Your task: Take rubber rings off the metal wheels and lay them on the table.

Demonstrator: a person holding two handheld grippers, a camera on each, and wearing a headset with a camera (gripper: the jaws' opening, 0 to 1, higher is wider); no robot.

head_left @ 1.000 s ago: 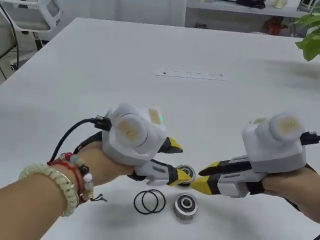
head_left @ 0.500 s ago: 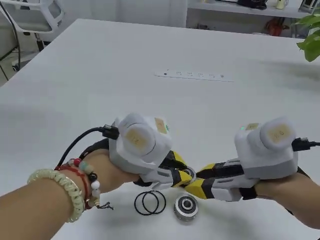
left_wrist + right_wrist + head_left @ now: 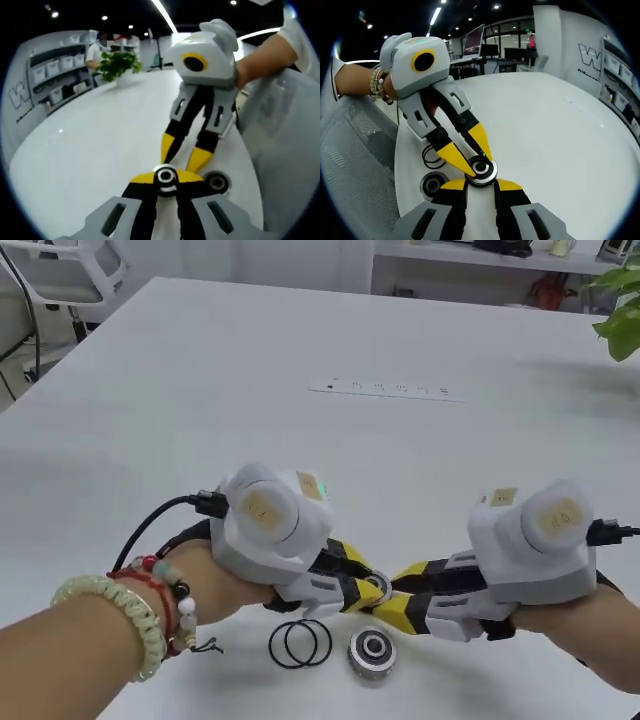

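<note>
Clamping the small silver metal wheel (image 3: 483, 170) with my left gripper (image 3: 165, 177), I cannot tell my right gripper's (image 3: 481, 184) bite; pulling could yank it free.

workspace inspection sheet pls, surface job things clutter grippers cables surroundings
surface: white table
job's things: metal wheel held between the grippers; second wheel and two rubber rings lying on the table
clutter: white power strip farther back
grippers: left gripper shut on the metal wheel; right gripper jaws at its rim, grip unclear
cables: black cable at left gripper, second cable at right gripper
surroundings: chair, plant, shelf
</note>
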